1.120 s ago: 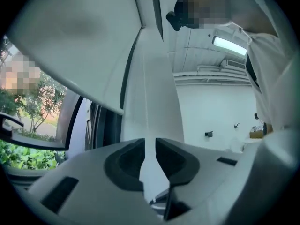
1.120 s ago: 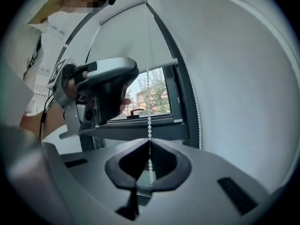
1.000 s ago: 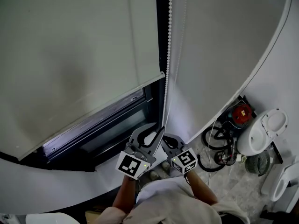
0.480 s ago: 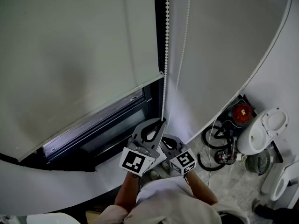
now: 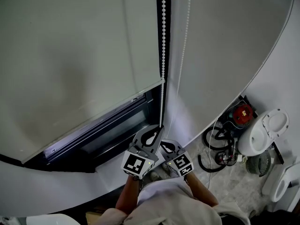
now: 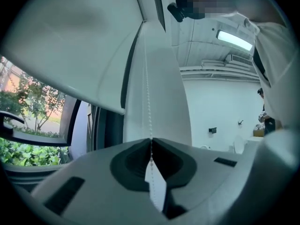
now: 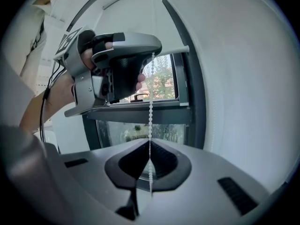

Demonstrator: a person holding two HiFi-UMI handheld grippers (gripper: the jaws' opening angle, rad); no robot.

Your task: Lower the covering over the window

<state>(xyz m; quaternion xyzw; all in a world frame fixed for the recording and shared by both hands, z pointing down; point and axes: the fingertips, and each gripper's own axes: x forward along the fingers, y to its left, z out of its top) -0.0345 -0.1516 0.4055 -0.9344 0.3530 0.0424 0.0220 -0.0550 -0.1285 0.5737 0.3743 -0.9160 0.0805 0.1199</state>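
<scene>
Nearest, the right gripper (image 7: 150,142) is clenched on the bead chain (image 7: 150,111). The left gripper (image 6: 151,139) is clenched on the same strand just above it. The chain is a string of small, round white beads, taut and plumb above both grips. A second strand (image 5: 185,41) hangs free just beside it.

Beyond, the roller blind (image 5: 79,64) is smooth, matt, pale fabric, flat and uncreased. Its bottom edge stops short of the sill, leaving a strip of window glass (image 5: 110,132) bare within the dark frame (image 5: 151,100).

Assessment: the lowering is largely done. The pull should go straight down along the chain's line, hand under hand, with one gripper always clamped. A sideways tug risks the beads jumping their drive.
</scene>
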